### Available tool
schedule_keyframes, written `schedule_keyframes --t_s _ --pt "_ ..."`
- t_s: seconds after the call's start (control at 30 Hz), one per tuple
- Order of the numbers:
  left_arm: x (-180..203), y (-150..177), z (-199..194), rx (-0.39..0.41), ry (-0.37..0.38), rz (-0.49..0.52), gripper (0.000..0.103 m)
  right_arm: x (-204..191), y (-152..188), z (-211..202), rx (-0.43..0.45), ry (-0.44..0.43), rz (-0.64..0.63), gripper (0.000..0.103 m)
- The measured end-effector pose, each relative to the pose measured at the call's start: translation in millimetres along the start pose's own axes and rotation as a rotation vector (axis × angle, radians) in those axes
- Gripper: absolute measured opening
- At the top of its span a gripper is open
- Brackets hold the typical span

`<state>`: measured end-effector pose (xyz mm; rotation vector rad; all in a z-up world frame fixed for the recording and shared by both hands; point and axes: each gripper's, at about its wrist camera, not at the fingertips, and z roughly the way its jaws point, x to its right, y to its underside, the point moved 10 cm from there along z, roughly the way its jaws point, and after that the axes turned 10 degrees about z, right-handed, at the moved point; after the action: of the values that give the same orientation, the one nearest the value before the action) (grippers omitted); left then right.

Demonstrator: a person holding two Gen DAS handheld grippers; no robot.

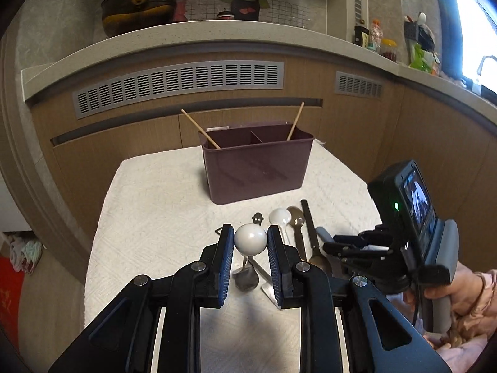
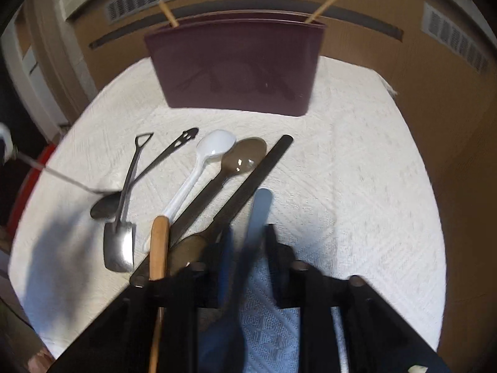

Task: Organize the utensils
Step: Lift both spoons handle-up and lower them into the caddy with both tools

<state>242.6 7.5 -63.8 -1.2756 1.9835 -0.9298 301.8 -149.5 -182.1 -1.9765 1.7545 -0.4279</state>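
My left gripper (image 1: 250,233) is shut on the white ball end (image 1: 250,239) of a metal spoon. The spoon's thin stem hangs down to its bowl (image 1: 246,278), low over the white cloth (image 1: 155,202). In the blurred right wrist view, my right gripper (image 2: 248,242) points down with its jaws a little apart, astride a grey-blue handle (image 2: 262,199) lying on the cloth. A maroon divided caddy (image 1: 257,168) stands at the cloth's far end, with a chopstick (image 1: 200,129) leaning in each end compartment.
A row of utensils lies before the caddy: a shovel-shaped spoon (image 2: 119,245), a black cut-out handle (image 2: 183,140), a white plastic spoon (image 2: 214,147), a brown spoon (image 2: 245,155), a flat black handle (image 2: 264,168) and a wooden handle (image 2: 159,245). Cabinet fronts stand behind.
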Motion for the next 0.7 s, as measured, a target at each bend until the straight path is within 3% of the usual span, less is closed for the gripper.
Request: schedule_keyframes --t_s 0.33,0.7 --pt "3 -10 -17 0.032 0.010 -0.021 0.023 4 -12 -82 0.193 -0.143 0.022 0.010" --pt "4 -19 -29 0.049 0.017 -0.032 0.023 5 -28 -130 0.318 -0.173 0.038 0.010"
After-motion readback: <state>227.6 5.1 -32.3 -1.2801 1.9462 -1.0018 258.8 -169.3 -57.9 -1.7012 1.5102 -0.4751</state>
